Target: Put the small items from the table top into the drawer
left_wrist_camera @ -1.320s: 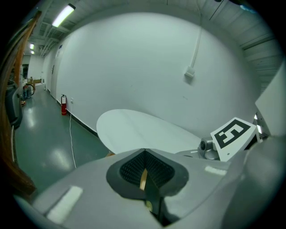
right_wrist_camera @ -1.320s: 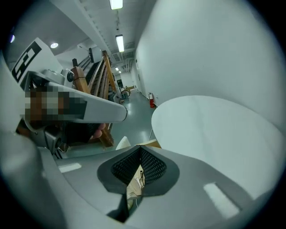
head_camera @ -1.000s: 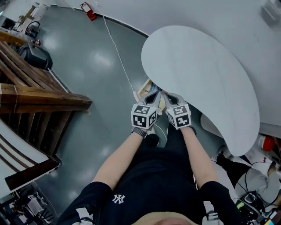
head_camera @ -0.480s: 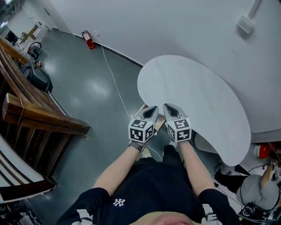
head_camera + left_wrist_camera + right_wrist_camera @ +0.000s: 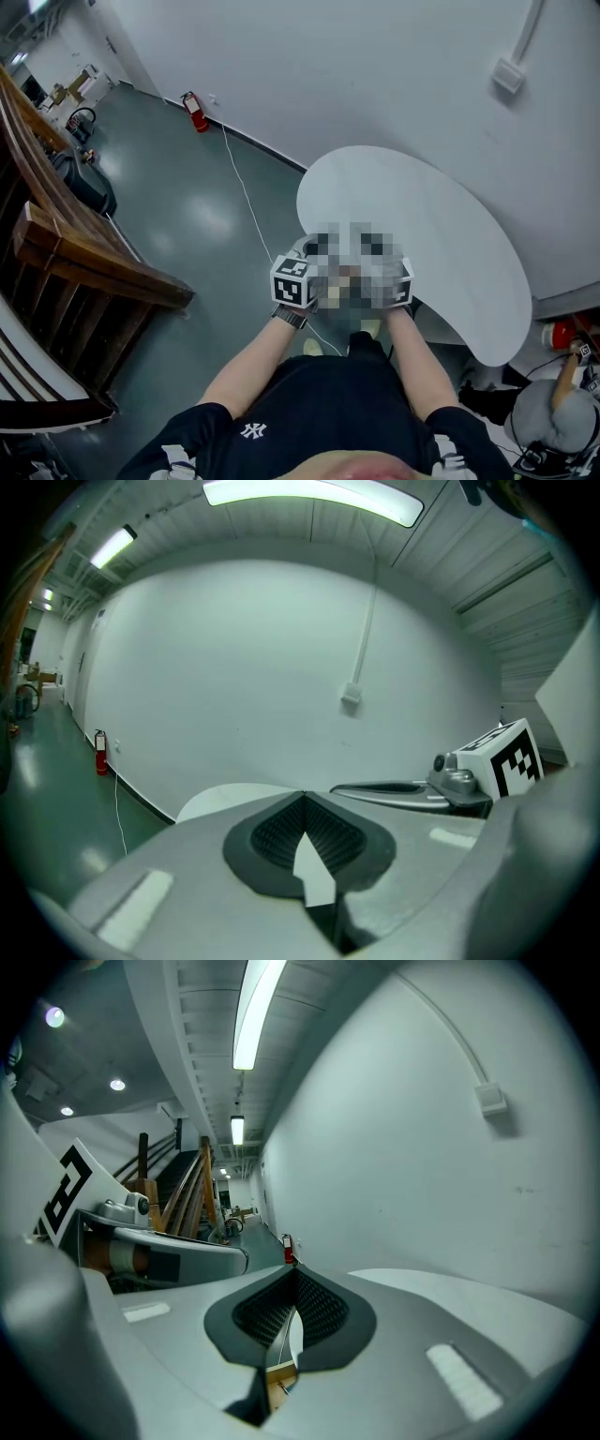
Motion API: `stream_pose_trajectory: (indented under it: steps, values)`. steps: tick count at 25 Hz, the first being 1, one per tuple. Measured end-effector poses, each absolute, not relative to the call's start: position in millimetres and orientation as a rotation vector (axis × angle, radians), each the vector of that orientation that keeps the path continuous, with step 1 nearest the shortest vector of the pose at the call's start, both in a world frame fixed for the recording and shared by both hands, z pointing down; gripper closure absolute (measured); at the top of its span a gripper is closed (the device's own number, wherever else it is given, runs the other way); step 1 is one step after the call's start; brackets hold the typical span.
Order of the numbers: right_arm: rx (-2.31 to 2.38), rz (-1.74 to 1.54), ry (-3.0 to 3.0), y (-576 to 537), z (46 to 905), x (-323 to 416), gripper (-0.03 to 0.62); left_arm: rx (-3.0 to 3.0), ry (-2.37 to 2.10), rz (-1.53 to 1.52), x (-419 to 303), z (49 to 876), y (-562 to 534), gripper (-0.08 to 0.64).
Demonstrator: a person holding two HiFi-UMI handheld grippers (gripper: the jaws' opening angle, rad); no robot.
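Tabletop (image 5: 431,225) white, smooth, kidney-shaped.

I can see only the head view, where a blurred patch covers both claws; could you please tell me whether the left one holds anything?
Observer: No. In the left gripper view the left claw is shut with nothing in it.
Operator: Thank you, and the right one?
Observer: The right gripper view shows the right claw shut and empty too.
Operator: Is anything overhead?
Observer: A lit ceiling strip light runs above.
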State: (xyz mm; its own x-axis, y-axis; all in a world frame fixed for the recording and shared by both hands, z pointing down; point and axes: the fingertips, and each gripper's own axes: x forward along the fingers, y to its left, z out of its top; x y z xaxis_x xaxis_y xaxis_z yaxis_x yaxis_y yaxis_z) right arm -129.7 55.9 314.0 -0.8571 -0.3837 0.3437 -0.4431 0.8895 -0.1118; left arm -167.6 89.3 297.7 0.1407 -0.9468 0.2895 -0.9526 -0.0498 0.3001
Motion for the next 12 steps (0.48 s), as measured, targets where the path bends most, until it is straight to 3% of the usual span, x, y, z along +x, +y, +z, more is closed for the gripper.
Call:
stream_pose_trajectory:
  steps: [12]
  values:
    - [0.607, 0.269, -2.768, 63, 305, -139, 0.567, 2.016, -1.837, -0.009, -179, 287, 97, 0.56]
